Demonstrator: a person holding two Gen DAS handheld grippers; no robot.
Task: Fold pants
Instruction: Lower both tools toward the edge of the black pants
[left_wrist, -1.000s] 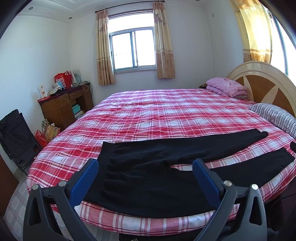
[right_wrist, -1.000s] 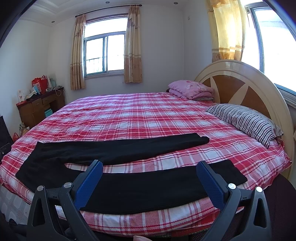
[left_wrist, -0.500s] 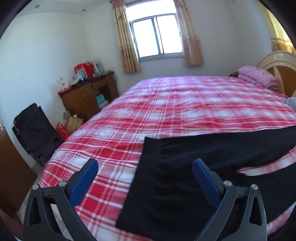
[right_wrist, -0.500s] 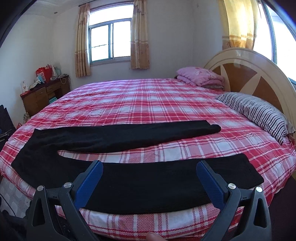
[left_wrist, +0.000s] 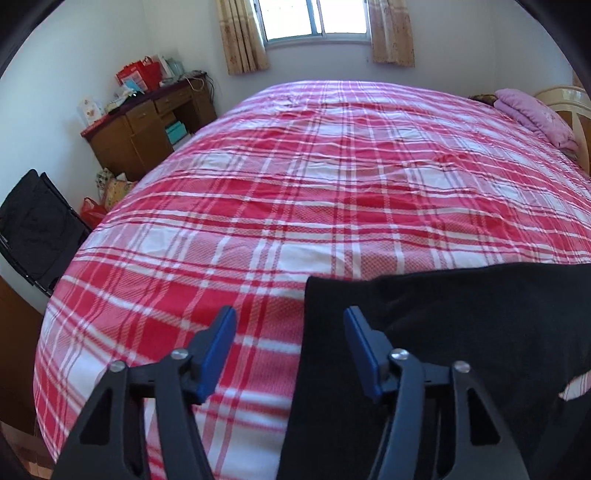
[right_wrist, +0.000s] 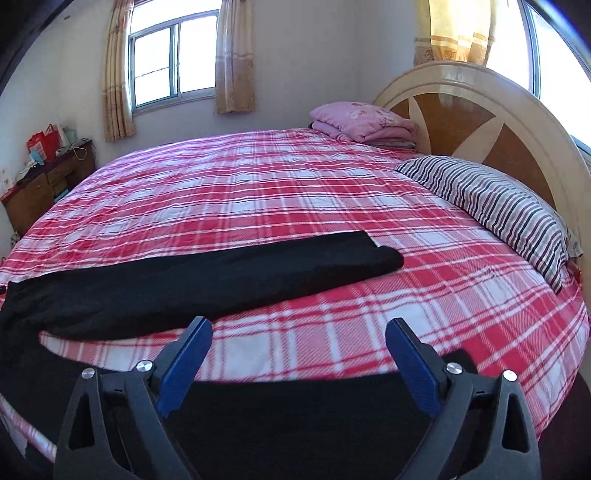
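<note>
Black pants lie flat on the red plaid bed, legs spread apart and pointing toward the headboard. In the left wrist view the waistband end of the pants fills the lower right. My left gripper is open, partly narrowed, straddling the waistband's left edge from just above. My right gripper is open wide, low over the near leg, whose cuff lies under the right finger. Neither gripper holds cloth.
The round bed has a striped pillow and a folded pink blanket by the headboard. A wooden desk and a black chair stand left of the bed.
My left gripper has swung left and down to the waistband edge, and its jaws have narrowed. My right gripper has moved forward and down over the near leg's cuff end.
</note>
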